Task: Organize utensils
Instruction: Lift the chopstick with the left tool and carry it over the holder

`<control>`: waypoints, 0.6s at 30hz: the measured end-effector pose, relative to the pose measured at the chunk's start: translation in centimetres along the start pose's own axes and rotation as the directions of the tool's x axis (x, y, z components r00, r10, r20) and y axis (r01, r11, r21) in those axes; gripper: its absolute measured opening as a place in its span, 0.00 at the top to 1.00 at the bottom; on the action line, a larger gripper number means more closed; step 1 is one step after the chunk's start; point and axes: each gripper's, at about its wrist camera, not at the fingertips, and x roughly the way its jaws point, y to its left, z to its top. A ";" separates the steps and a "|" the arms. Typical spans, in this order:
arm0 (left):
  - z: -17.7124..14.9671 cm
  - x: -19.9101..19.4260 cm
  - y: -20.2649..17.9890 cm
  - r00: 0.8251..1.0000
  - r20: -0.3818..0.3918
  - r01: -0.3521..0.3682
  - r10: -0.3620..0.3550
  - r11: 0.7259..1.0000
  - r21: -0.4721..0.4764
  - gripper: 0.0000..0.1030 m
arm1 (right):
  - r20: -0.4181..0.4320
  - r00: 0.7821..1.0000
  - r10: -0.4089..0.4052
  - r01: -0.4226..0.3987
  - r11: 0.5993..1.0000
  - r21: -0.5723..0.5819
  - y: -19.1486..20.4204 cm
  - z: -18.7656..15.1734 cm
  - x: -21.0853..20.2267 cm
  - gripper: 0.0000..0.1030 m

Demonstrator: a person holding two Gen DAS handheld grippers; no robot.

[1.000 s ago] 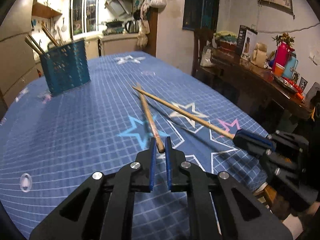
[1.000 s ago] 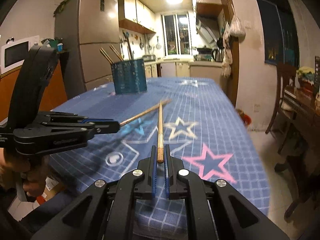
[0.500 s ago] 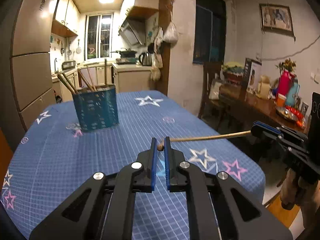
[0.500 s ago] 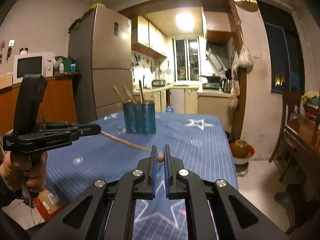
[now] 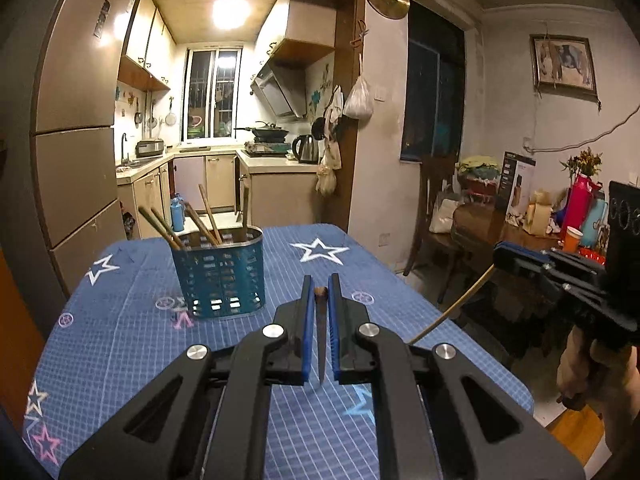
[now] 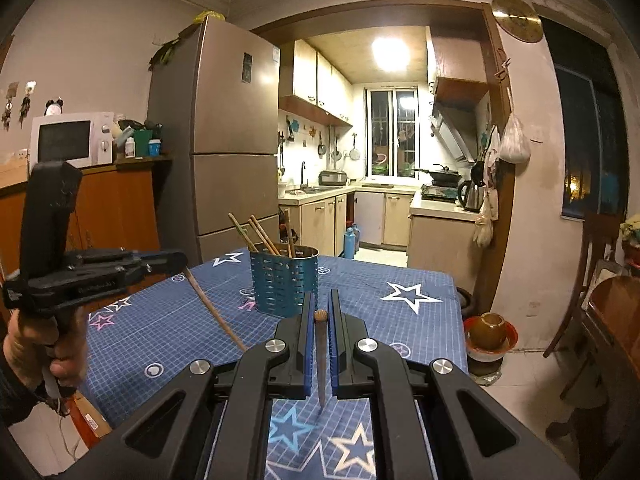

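Observation:
My left gripper (image 5: 320, 294) is shut on the thick end of a wooden chopstick (image 5: 320, 340), which hangs tip down between the fingers above the blue star tablecloth (image 5: 120, 340). My right gripper (image 6: 320, 314) is likewise shut on a second chopstick (image 6: 321, 360), also pointing down. Each gripper shows in the other's view: the right gripper (image 5: 508, 258) with its chopstick (image 5: 452, 308), and the left gripper (image 6: 174, 259) with its chopstick (image 6: 216, 312). A teal perforated utensil holder (image 5: 218, 276) (image 6: 284, 282) stands on the table ahead of both, with several chopsticks in it.
A fridge (image 6: 216, 140) stands behind the table on the left, the kitchen doorway beyond. A brown bowl (image 6: 490, 328) sits on the floor to the right of the table. A dark chair (image 5: 436, 208) and a cluttered sideboard (image 5: 520, 232) line the right wall.
Both grippers have risen from the table, each lifting its chopstick off the cloth. The sticks now hang tip down instead of lying flat and crossed, and the views have tilted up toward the kitchen.

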 end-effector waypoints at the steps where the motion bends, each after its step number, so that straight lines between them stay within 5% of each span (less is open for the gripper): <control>1: 0.4 0.1 0.2 1.000 0.000 -0.001 0.001 1.000 -0.003 0.95 | -0.006 1.000 0.005 -0.005 1.000 0.002 -0.1 0.4 0.5 0.93; 18: 5.5 1.3 5.7 0.996 -0.048 -0.073 0.073 0.997 0.007 0.95 | -0.174 0.983 0.067 -0.059 0.997 0.050 -0.7 6.6 7.4 0.93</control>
